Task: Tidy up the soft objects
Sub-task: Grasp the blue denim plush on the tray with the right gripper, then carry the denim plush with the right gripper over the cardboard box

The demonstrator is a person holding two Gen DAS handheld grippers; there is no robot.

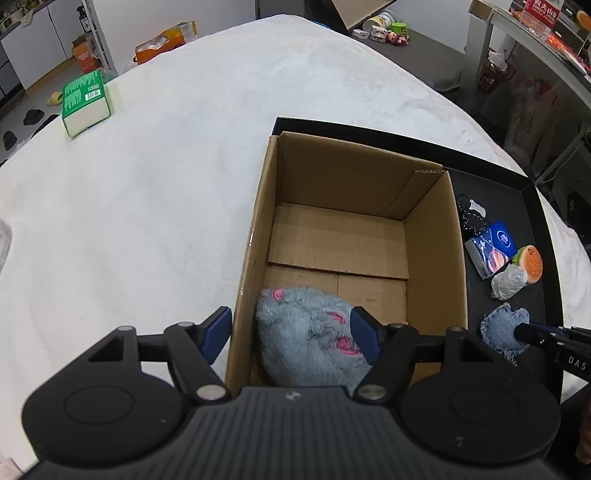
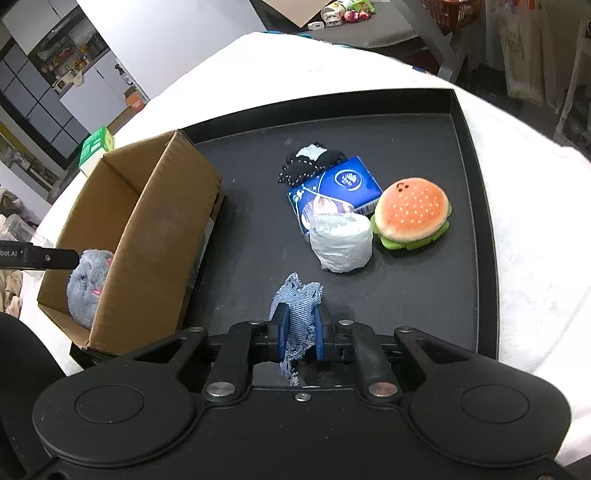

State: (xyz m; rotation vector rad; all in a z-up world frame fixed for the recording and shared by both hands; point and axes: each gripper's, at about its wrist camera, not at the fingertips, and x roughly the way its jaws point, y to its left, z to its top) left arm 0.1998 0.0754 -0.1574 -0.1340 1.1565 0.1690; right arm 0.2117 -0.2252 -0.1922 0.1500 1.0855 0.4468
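Two tongs split the job: right tongs [image 2: 300, 328] pinch the denim scrap [image 2: 297, 299] lower centre for boxing, left tongs [image 1: 291, 334] gape wide, straddling the cardboard box [image 1: 432, 229] wall beside the grey plush [image 1: 306, 332].

A green carton [image 1: 85, 104] is lying on the white cloth [image 1: 177, 155] near its far left edge, well apart from everything else. Beyond the table an orange box [image 1: 166, 40] is sitting on the floor, and small toys [image 1: 388, 33] are clustering by a sheet of cardboard [image 1: 364, 11]. At far right a red basket [image 1: 496, 72] is standing under a grey shelf [image 1: 480, 40].
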